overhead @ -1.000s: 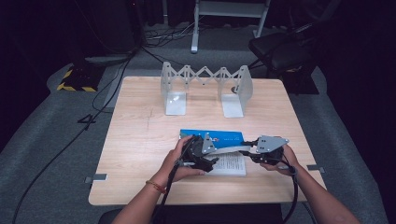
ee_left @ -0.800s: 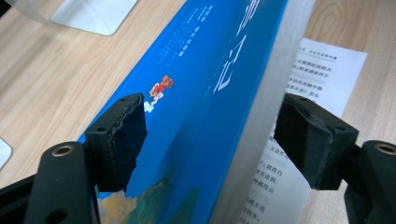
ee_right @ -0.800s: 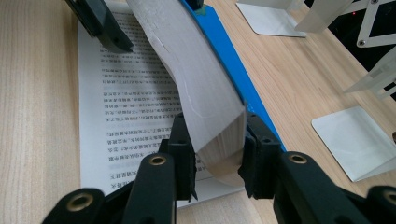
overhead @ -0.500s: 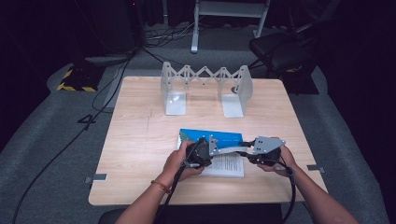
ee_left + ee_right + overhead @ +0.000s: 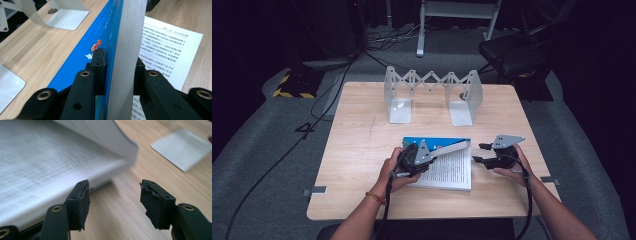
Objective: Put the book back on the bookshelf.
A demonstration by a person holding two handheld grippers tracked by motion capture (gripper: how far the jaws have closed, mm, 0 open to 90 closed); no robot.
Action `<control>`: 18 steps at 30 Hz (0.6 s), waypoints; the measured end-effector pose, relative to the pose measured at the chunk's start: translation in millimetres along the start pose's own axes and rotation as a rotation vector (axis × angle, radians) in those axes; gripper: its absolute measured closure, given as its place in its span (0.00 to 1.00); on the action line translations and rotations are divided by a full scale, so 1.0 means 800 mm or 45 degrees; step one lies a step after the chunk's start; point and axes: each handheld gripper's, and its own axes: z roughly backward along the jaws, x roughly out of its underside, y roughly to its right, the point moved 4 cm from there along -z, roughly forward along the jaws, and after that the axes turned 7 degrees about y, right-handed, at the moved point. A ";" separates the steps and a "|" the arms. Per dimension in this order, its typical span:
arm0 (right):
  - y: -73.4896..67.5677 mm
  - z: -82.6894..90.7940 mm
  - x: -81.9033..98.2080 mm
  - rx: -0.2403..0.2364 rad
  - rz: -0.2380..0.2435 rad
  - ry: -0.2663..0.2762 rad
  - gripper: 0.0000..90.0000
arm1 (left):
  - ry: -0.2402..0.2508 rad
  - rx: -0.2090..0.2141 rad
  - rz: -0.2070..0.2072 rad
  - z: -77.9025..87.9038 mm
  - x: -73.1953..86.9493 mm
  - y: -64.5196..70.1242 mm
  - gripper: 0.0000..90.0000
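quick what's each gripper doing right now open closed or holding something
Left gripper: just closed, shut on the book, clamping its blue cover and a block of pages.
Right gripper: just opened, nothing between the jaws, beside the book's edge.

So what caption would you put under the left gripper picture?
Left gripper clamps the book's raised blue cover and pages over an open page.

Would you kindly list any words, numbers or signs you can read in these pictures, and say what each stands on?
Open page of the book: rows of printed characters, too small and blurred to read.
Same page in the right gripper view: motion-blurred, unreadable.
Blue cover: a small cartoon figure, no legible words.
Floor left of the table: a taped mark that looks like "4".
Nothing else is readable.
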 end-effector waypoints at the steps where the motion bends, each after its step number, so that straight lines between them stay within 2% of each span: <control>1: 0.003 -0.003 0.004 0.003 -0.024 -0.009 0.46 | 0.011 0.000 0.001 0.001 0.000 -0.001 0.81; 2: 0.003 -0.003 0.004 0.003 -0.024 -0.009 0.46 | 0.011 0.000 0.001 0.001 0.000 -0.001 0.81; 3: 0.006 -0.011 0.010 -0.014 -0.075 -0.019 0.45 | 0.011 0.006 0.004 0.002 0.000 -0.002 0.81; 8: 0.005 -0.029 0.017 0.019 -0.051 -0.071 0.45 | 0.021 0.014 0.001 0.004 0.001 -0.002 0.81; 11: 0.003 -0.035 0.019 -0.006 -0.079 -0.063 0.44 | 0.027 0.017 0.002 0.005 0.001 -0.002 0.81; 12: 0.000 -0.039 0.017 -0.041 -0.081 -0.033 0.45 | 0.030 0.018 0.002 0.005 0.001 -0.002 0.81; 15: -0.002 -0.038 0.014 -0.037 -0.078 0.006 0.47 | 0.051 0.027 0.019 0.007 0.002 -0.003 0.81; 17: -0.002 -0.032 0.008 -0.066 -0.124 0.101 0.52 | 0.083 0.027 0.034 0.010 0.003 -0.006 0.81; 18: -0.003 -0.027 0.002 -0.075 -0.130 0.147 0.58 | 0.112 0.032 0.048 0.011 0.002 -0.007 0.81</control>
